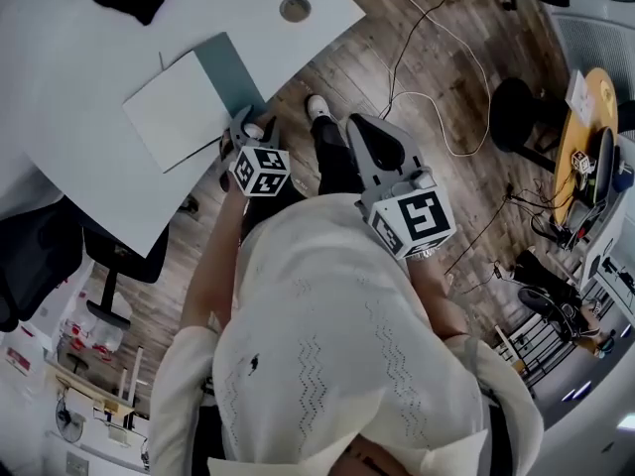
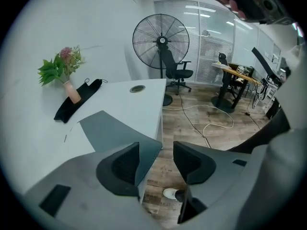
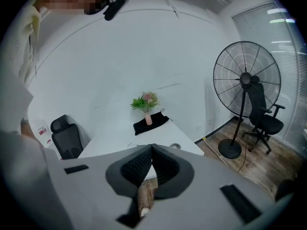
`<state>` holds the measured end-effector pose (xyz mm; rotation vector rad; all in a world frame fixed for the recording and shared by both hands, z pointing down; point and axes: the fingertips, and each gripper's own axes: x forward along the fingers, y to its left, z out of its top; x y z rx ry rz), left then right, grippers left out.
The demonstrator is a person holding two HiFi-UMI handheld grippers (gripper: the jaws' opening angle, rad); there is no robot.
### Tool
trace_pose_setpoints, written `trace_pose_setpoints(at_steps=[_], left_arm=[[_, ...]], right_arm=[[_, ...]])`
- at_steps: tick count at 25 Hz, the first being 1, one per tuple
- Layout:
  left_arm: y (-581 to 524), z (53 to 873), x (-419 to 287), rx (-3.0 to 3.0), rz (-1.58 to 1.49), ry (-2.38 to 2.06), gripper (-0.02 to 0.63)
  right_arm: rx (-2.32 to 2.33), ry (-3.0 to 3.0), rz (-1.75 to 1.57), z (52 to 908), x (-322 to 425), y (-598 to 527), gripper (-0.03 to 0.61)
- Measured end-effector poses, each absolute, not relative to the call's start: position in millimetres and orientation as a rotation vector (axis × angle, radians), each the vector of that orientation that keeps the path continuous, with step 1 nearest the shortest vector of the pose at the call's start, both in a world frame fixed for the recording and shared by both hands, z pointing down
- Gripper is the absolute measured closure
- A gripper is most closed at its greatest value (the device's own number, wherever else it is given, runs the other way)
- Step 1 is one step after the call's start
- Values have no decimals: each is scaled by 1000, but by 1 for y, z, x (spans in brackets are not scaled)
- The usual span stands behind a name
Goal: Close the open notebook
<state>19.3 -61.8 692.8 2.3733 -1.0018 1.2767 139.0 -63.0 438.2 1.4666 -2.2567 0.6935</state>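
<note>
Open notebook (image 1: pixel 184 117), flat at the near edge of the white desk (image 1: pixel 79 58), its grey-blue cover (image 1: pixel 233 72) spread at 2 o'clock of the blank page. Left gripper (image 1: pixel 246 129), jaws released and wide, the cover's corner showing between them unpinched, would best clench on that corner and fold it toward 10 o'clock. Right gripper (image 1: pixel 357 125), clenched on nothing, hangs at 3 o'clock off the desk.

An office: white desk (image 2: pixel 122 110), swivel chair (image 2: pixel 175 71), pedestal fan (image 2: pixel 160 36)
</note>
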Motion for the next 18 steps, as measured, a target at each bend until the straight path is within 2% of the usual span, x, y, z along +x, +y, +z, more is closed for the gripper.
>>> trace_pose_setpoints(at_steps=[14,15,17,18], left_arm=[[-73,708,19,2339,1510,-1159,388],[-74,707,18,2336,1523,-1178,391],[-76,706,16,2324,1545,-1208,443],[-77,706,15,2318,1549,-1210,443]], right_arm=[[1512,-2224,726,444,150,-56,577],[1515,-2220,729,445,150,-56,577],[1516,-2218,732,446,150,-54,577],[1513,-2220,731,446,149,-53,577]])
